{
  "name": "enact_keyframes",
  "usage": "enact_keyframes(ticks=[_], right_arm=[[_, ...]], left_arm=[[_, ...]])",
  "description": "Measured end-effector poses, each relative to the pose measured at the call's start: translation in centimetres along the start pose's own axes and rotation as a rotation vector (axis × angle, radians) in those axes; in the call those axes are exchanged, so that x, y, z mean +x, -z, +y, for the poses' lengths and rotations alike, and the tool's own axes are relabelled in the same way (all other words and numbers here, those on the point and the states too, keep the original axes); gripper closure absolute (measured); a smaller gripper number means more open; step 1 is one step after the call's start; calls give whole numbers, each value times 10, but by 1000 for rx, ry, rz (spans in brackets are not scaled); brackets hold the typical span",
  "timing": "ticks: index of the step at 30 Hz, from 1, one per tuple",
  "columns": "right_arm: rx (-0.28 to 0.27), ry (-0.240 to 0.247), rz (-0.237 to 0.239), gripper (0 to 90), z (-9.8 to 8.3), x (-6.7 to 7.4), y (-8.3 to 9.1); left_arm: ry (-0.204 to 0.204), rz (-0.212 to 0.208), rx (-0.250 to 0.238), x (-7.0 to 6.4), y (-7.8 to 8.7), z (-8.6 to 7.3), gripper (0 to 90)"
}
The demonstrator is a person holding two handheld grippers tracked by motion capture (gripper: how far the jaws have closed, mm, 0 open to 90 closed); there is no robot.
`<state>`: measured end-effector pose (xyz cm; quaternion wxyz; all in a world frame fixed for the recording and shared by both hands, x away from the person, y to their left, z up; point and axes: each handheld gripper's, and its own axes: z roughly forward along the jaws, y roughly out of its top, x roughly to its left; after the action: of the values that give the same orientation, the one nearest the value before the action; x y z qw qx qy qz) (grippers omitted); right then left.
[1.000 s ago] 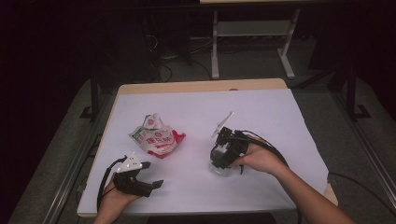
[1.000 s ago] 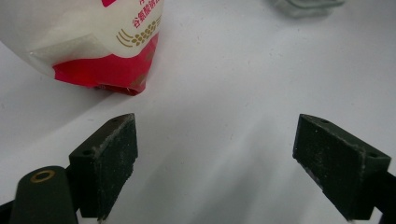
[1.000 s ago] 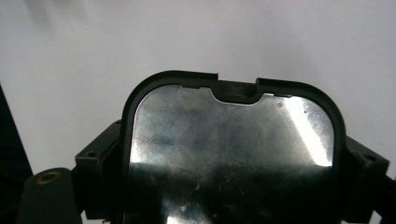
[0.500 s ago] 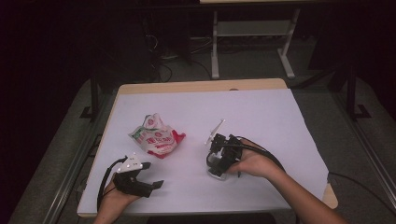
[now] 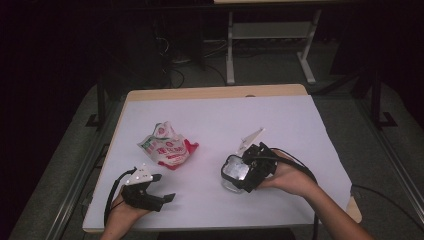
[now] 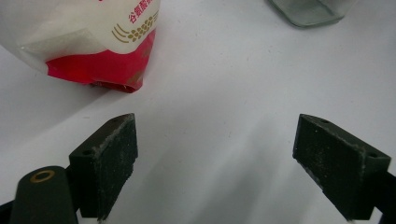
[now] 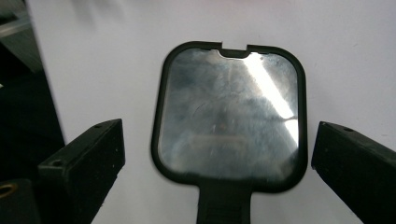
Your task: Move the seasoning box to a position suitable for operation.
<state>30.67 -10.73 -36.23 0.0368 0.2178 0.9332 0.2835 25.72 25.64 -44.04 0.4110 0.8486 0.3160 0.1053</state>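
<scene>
A glass container (image 5: 231, 172) with a black-rimmed clear lid (image 7: 229, 107) stands on the white table (image 5: 280, 120), right of centre. My right gripper (image 5: 245, 176) hangs over it and looks down at the lid. Its jaws have just been opening, and they now stand wide on either side of the lid with neither pad touching it, as the right gripper view (image 7: 219, 140) shows. A crumpled red and white bag (image 5: 167, 149) lies left of centre. My left gripper (image 5: 160, 192) rests open near the front left edge, with bare table between its jaws (image 6: 215, 140). Just ahead of it lie the bag (image 6: 93, 42) and the container (image 6: 308, 11).
The table's wooden edge (image 5: 215, 92) shows at the far side. Beyond it, a white-framed bench (image 5: 270, 35) and cables stand on the dark floor. Metal rails (image 5: 75, 185) run along the table's left side. A black cable (image 5: 300, 162) trails from the right gripper.
The right gripper's jaws have spread off the container. The right hand has drawn back a little toward the right and the near edge. The left hand, the bag and the container have stayed put.
</scene>
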Motion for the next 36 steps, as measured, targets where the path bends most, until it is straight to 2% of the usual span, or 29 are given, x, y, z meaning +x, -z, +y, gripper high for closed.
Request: enact_keyframes(ticks=[1, 3, 5, 6, 7, 9, 10, 11, 12, 13, 16, 17, 18, 20, 24, 25, 26, 28, 32, 34, 36], right_arm=[[-21, -10, 11, 24, -8, -1, 5], [-31, -11, 9, 23, -13, -3, 6], [-56, -50, 7, 23, -28, -6, 11], [-56, -50, 7, 23, -28, -6, 11], [-78, -79, 7, 24, -38, -7, 16], [-113, -108, 2, 45, -48, -9, 21], [-113, -108, 2, 45, -48, -9, 21], [-153, -124, 12, 88, -58, -10, 26], [-153, -124, 12, 88, -58, -10, 26], [-171, -134, 4, 135, -68, -10, 28], [-185, -144, 5, 154, -77, -10, 27], [-208, -147, 11, 185, -86, -9, 25], [-208, -147, 11, 185, -86, -9, 25], [-257, -161, 29, 240, -102, -10, 20], [-261, -161, 33, 311, -110, -7, 17], [-268, -160, 30, 352, -113, -6, 16], [-288, -144, 23, 474, -119, -3, 13], [-296, -151, 15, 562, -123, 1, 11], [-314, -136, 39, 823, -127, 3, 11], [-329, -116, 50, 896, -126, 5, 7], [-336, -104, 48, 897, -124, 8, 1]], left_arm=[[0, 1, 2, 0, 0, 0, 136], [4, 2, 1, 0, 0, 0, 136], [11, 1, -1, -1, 0, 0, 136], [11, 1, -1, -1, 0, 0, 136], [9, 2, 0, -1, 0, 0, 136], [14, 4, 1, -1, -1, 0, 136], [14, 4, 1, -1, -1, 0, 136], [16, 6, 0, 0, -1, 0, 136], [17, 6, -2, 0, -1, 0, 136], [29, 6, -1, -1, -2, -1, 136], [24, 9, 0, 0, -1, -1, 136], [16, 10, 4, 1, 0, -1, 136], [16, 10, 4, 1, 0, -1, 136], [21, 10, -1, 1, 0, -1, 136], [18, 8, 0, 1, 0, -1, 136], [19, 6, 1, 1, 0, -2, 136], [23, 4, 0, 0, -1, -2, 136], [17, 2, -2, 0, -1, -2, 136], [-8, 0, 13, -1, -3, -2, 136], [2, 2, 8, -3, -4, -2, 135], [-3, 1, 13, -3, -4, -2, 135]])
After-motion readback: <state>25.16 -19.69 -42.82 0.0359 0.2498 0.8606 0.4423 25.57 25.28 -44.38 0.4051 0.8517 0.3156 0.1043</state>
